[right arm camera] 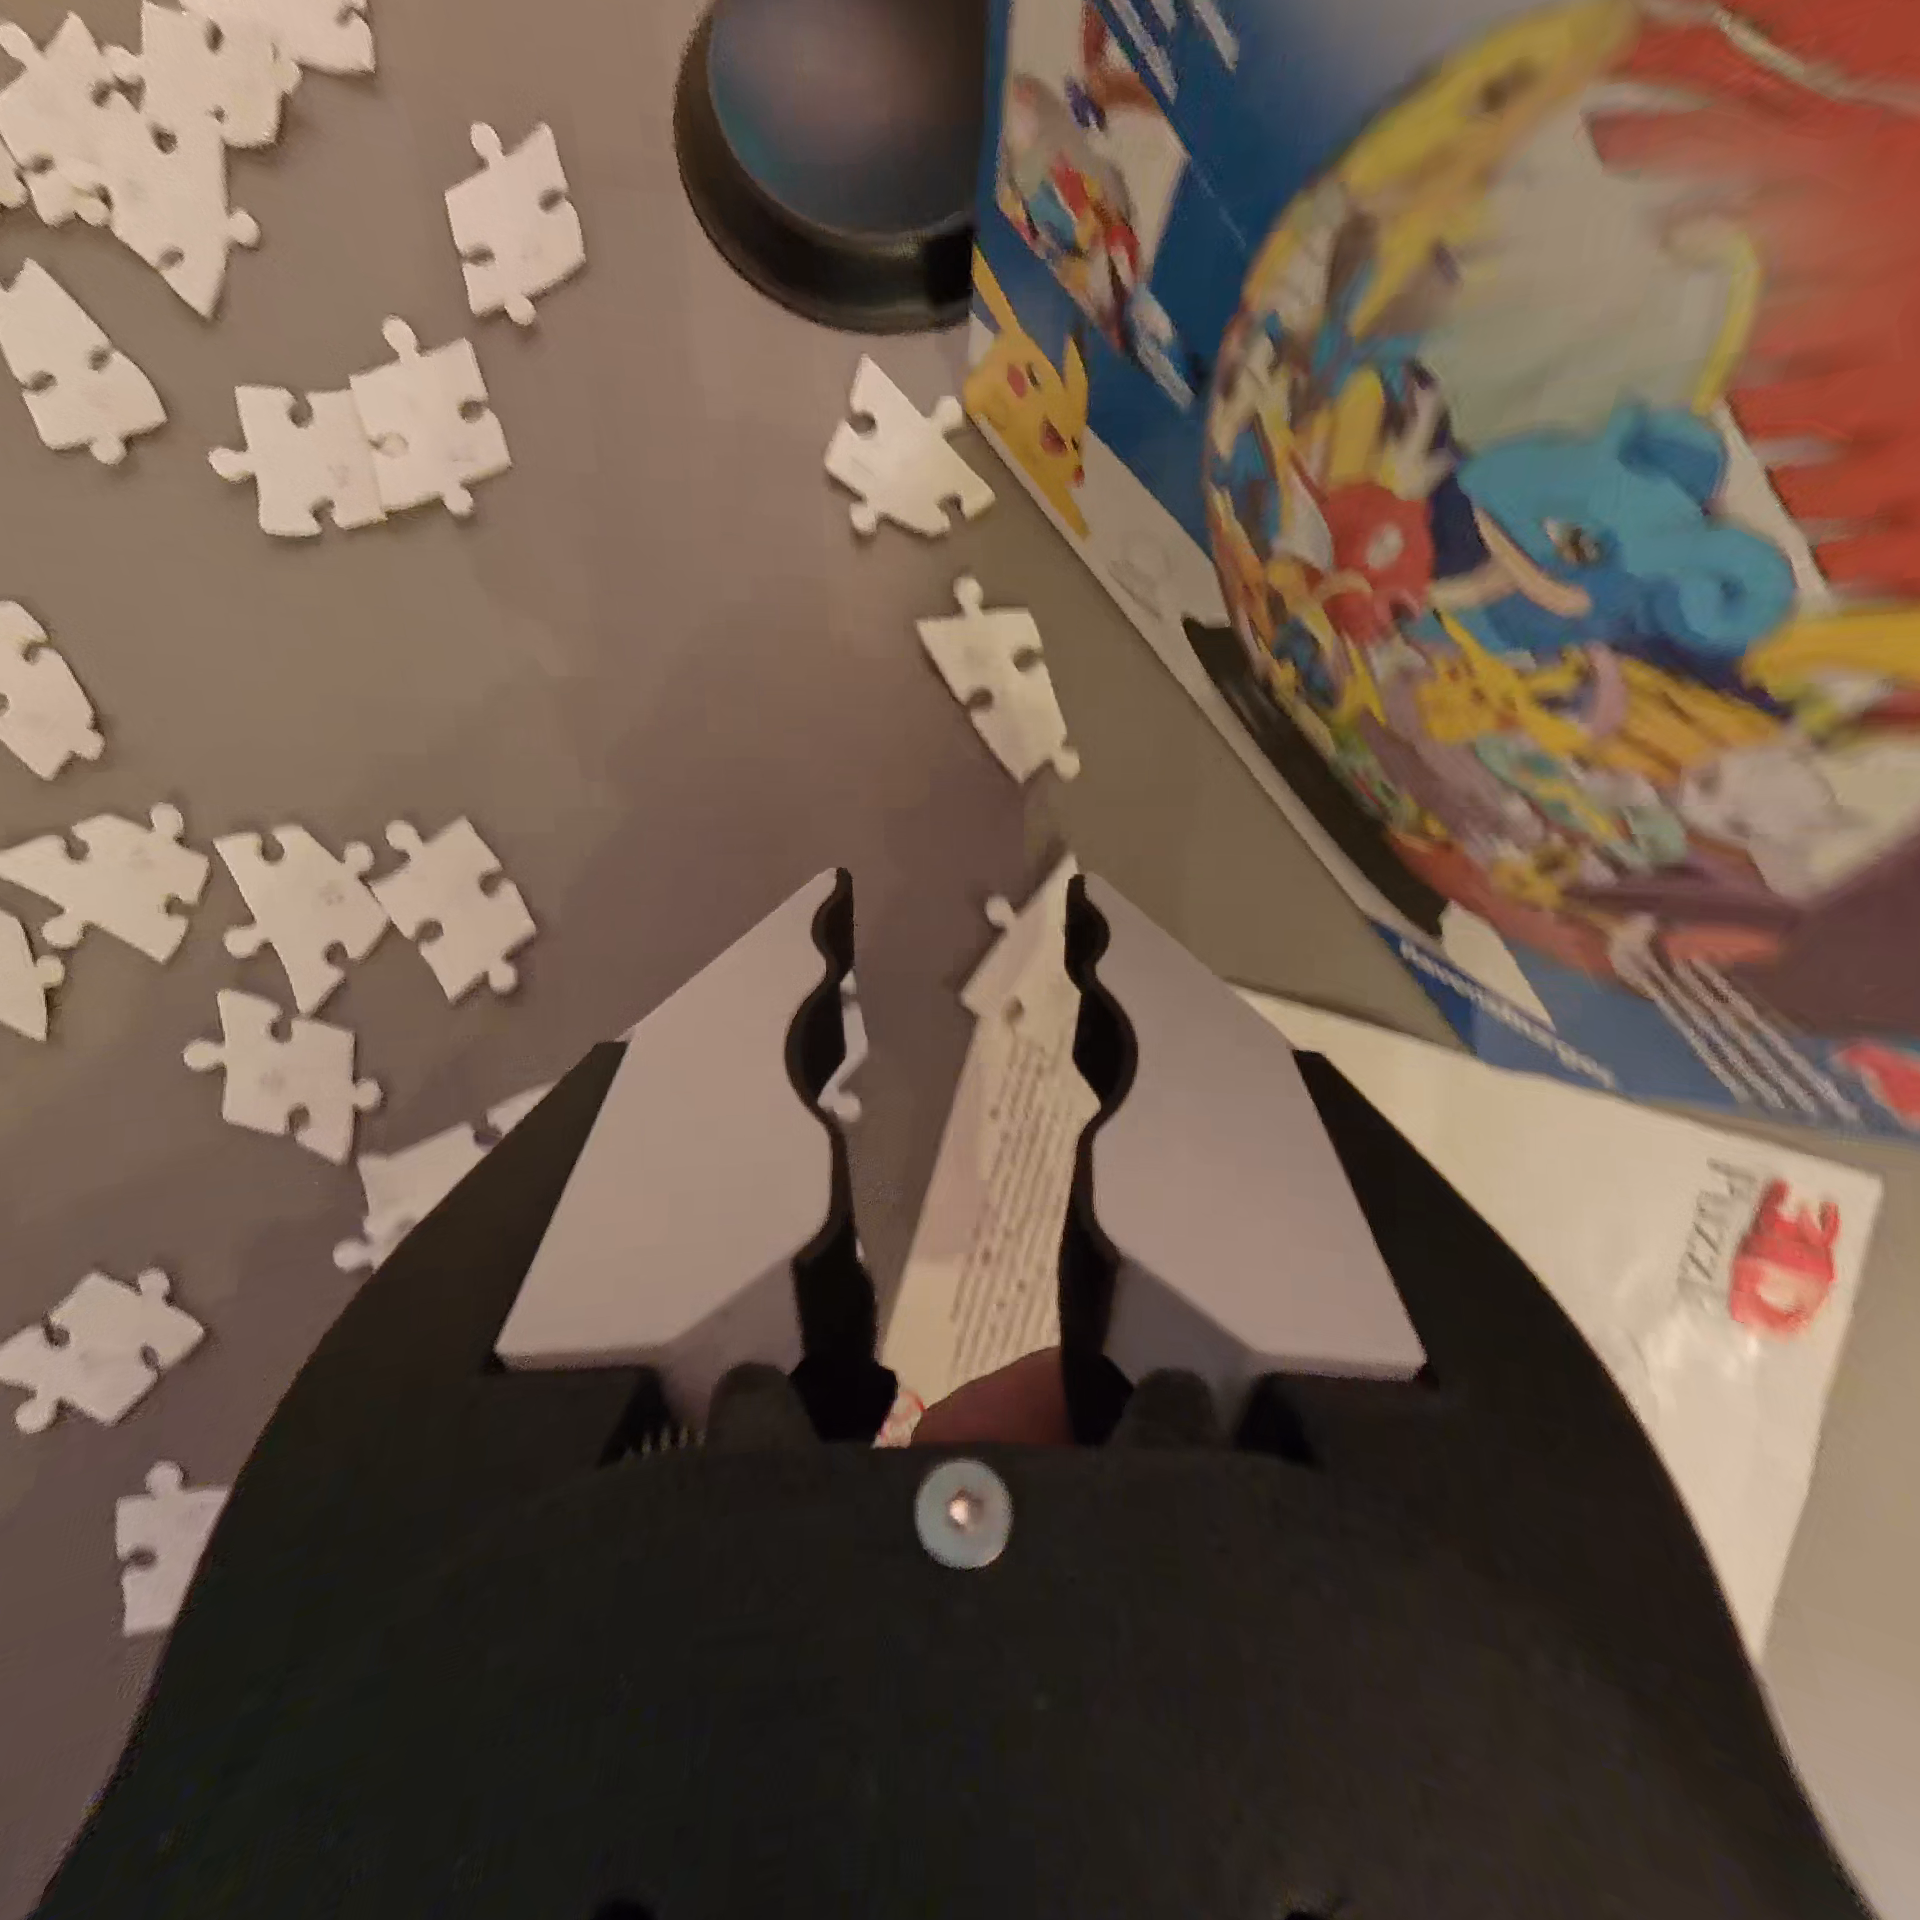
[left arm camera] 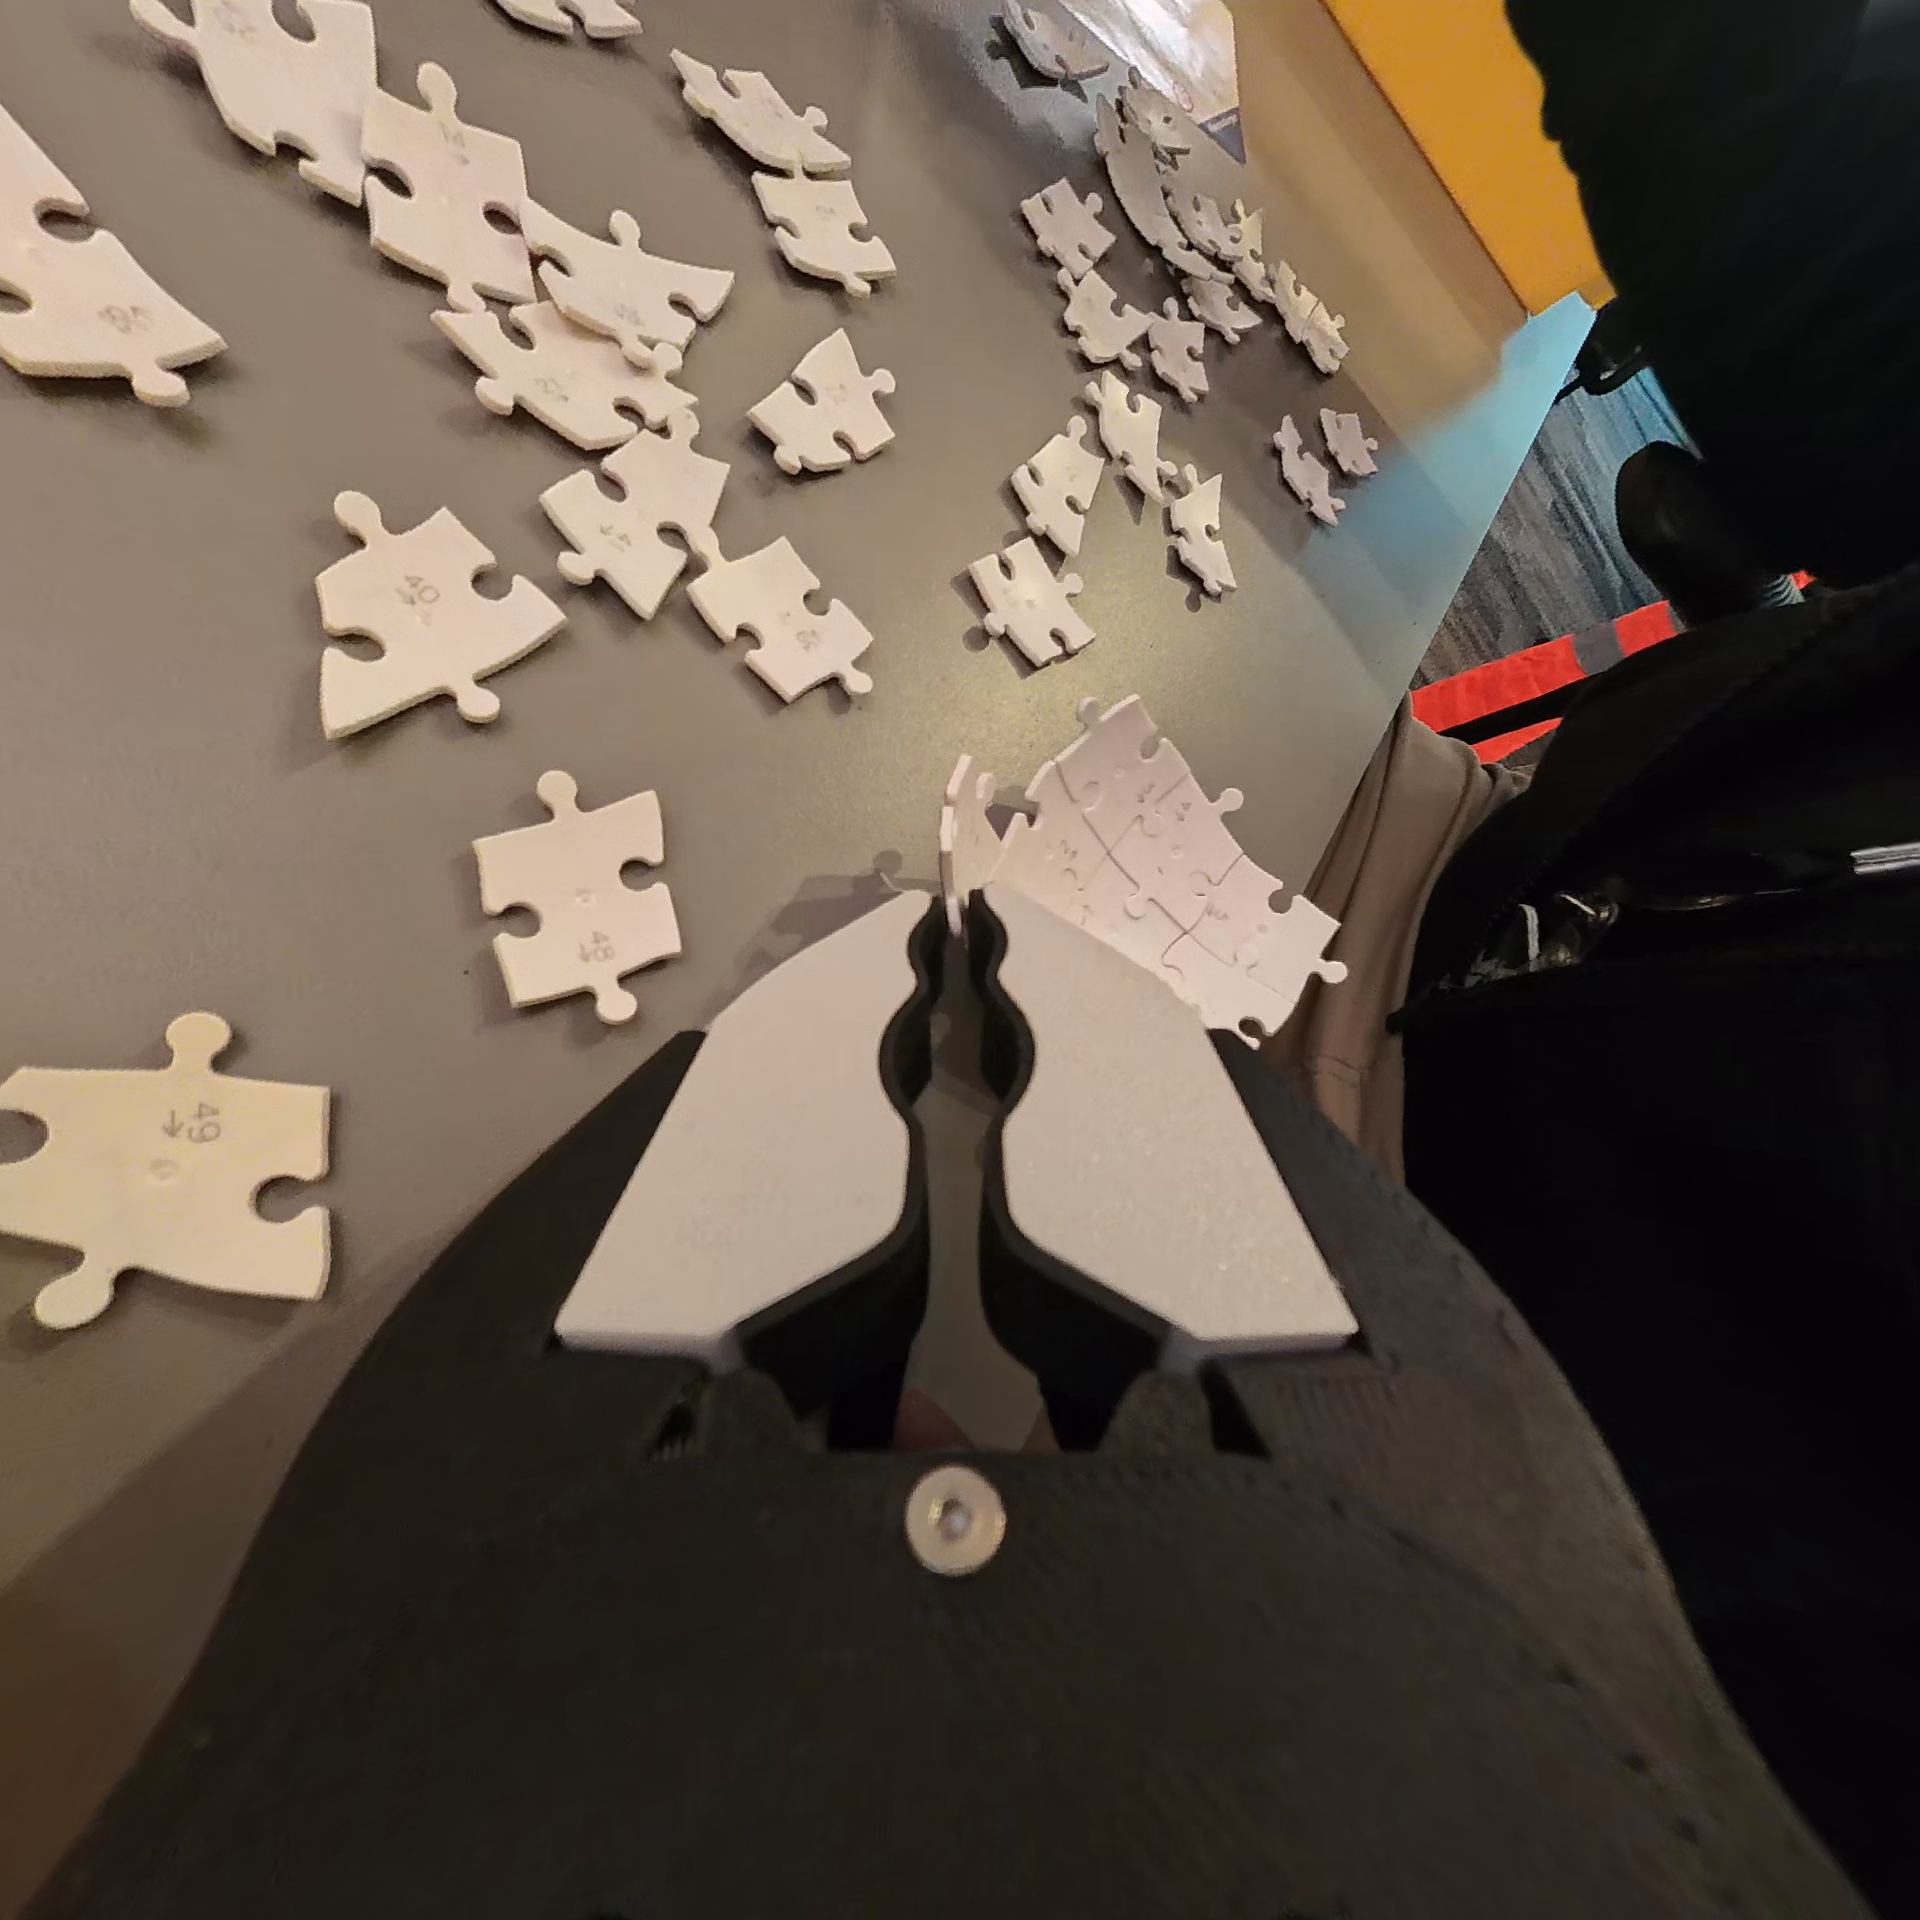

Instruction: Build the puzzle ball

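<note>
The left gripper (left arm camera: 961,920) pinches the edge of a curved patch of joined white pieces (left arm camera: 1184,873), lifted off the grey table (left arm camera: 260,831). The right gripper (right arm camera: 961,904) hangs parted and empty above loose pieces (right arm camera: 301,914) beside the puzzle box (right arm camera: 1507,520).

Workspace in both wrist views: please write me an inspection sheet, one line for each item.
Surface: grey table, matte, mostly covered with pieces.
Job's things: loose white puzzle pieces lying blank side up; joined curved section held off the table.
Clutter: colourful puzzle box; white leaflet; dark round stand.
Grippers: left gripper shut on the joined curved section's edge; right gripper open, empty, above the table.
Cables: nothing seen.
Surroundings: yellow wall; dark clothing at the table edge.
</note>
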